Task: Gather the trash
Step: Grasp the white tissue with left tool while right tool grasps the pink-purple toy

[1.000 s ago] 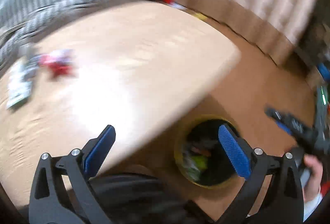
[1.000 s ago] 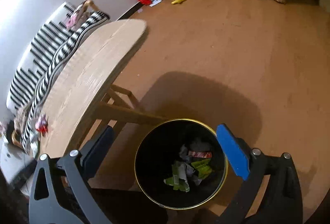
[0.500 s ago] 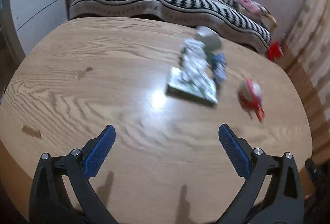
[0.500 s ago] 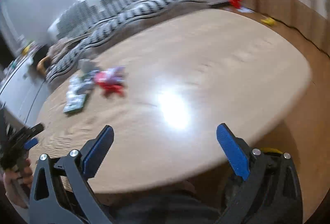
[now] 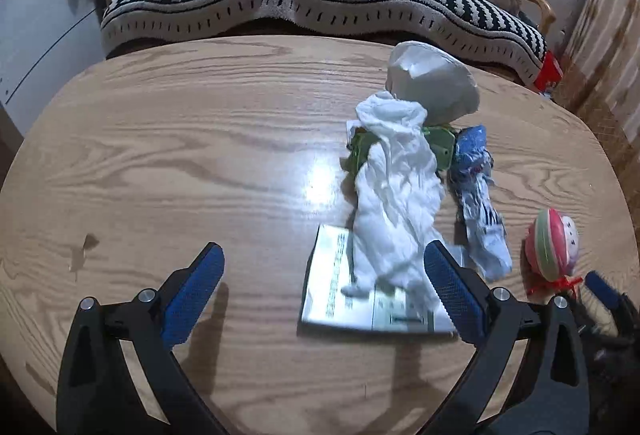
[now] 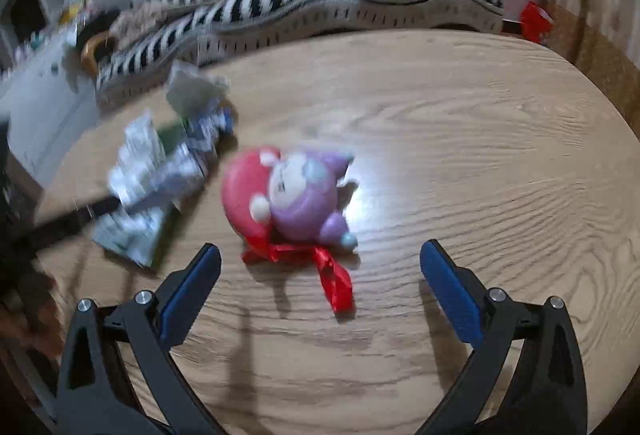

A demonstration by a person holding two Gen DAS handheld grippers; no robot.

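— Trash sits mid-right in the left view: a crumpled white tissue draped over a printed leaflet on the bench.
— Light and limp, I'd say; pinch its bunched middle. Left gripper and right gripper both hang with jaws apart, empty.

Left tool gaping above table; white tissue draped over leaflet.

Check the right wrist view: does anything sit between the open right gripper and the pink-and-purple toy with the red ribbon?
Nothing visible does. The right gripper is open, with only bare table between it and the toy. The wrapper pile lies off to the toy's left.
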